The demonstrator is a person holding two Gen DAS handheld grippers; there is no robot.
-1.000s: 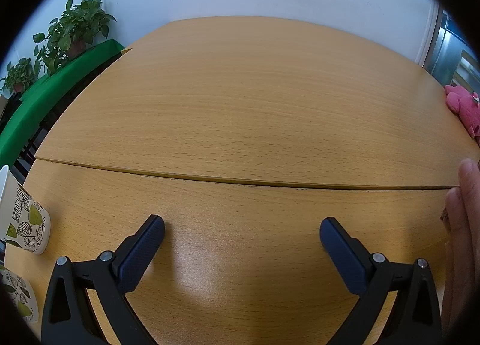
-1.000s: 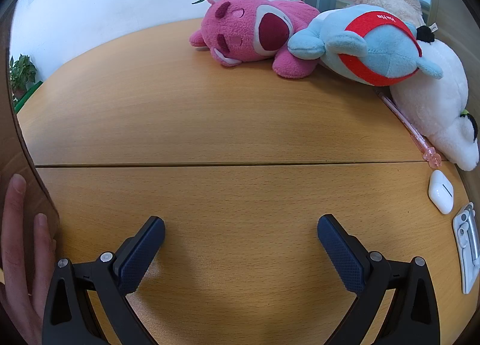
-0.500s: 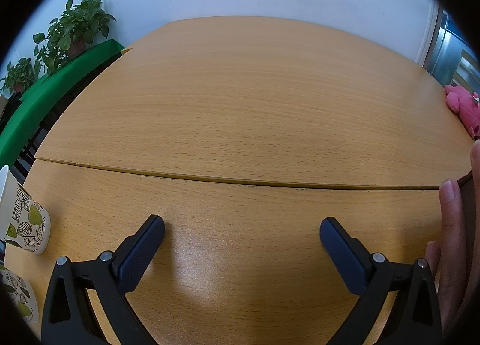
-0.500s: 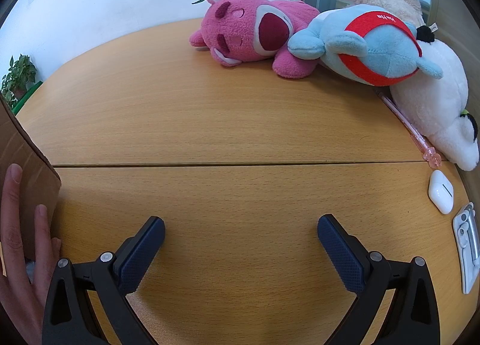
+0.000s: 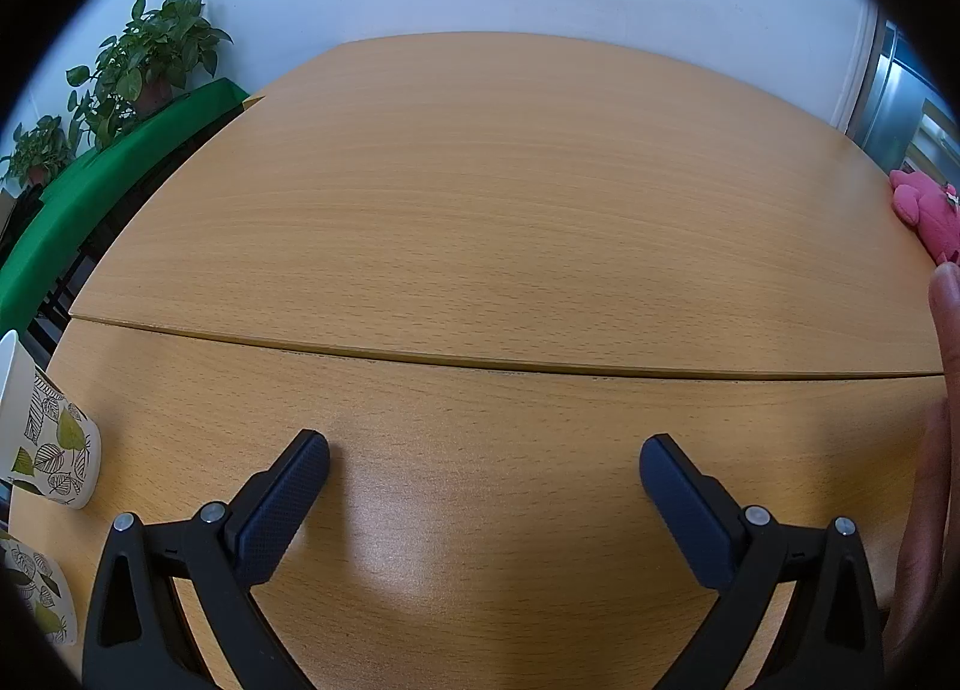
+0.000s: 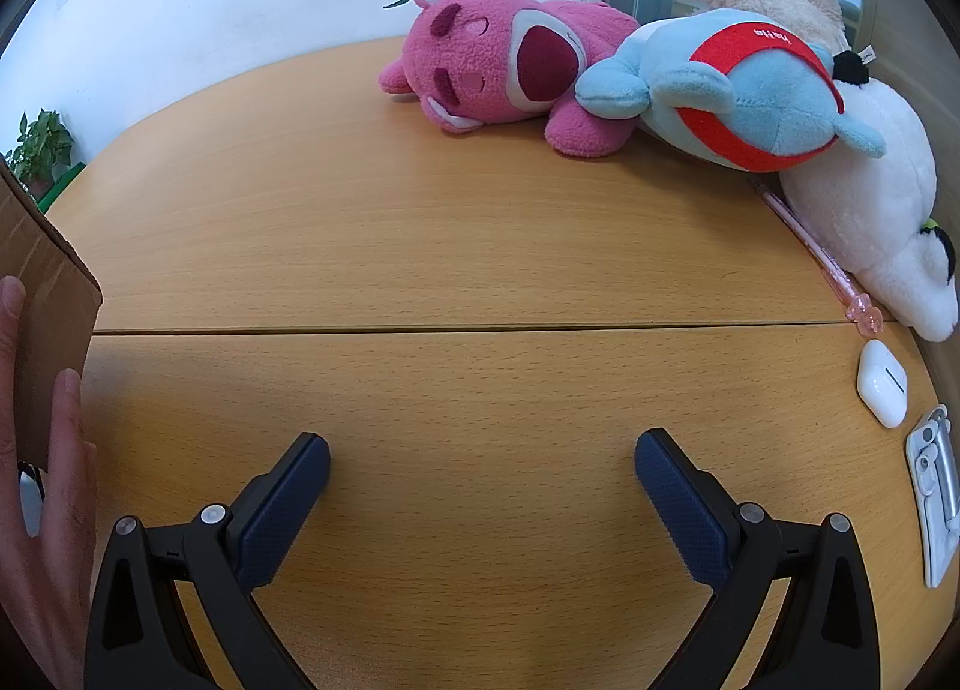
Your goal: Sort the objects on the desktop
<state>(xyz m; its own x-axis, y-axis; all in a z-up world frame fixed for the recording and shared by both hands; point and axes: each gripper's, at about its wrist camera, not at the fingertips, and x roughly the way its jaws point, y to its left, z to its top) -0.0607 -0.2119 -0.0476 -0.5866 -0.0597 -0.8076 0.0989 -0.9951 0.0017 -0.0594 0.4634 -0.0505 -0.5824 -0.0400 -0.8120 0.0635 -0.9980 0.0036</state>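
My left gripper (image 5: pixel 483 465) is open and empty, low over the wooden table (image 5: pixel 510 222). My right gripper (image 6: pixel 482 462) is open and empty over the same table. In the right wrist view a pink plush (image 6: pixel 504 69), a blue and red plush (image 6: pixel 744 96) and a white plush (image 6: pixel 864 222) lie at the far right. A pink pen (image 6: pixel 810 249), a white earbud case (image 6: pixel 881 384) and a white clip-like object (image 6: pixel 936 495) lie along the right edge. A bare hand (image 6: pixel 45 486) holds a cardboard box (image 6: pixel 42 306) at the left edge.
Two leaf-patterned paper cups (image 5: pixel 45 438) lie at the left edge in the left wrist view. Potted plants (image 5: pixel 144 66) and a green surface (image 5: pixel 108 174) stand beyond the table's left side. The hand (image 5: pixel 936 462) shows at the right edge. A seam (image 5: pixel 480 360) crosses the table.
The hand has shifted the cardboard box further into the right wrist view. In the left wrist view the hand's fingers have moved at the right edge. Both grippers stayed still.
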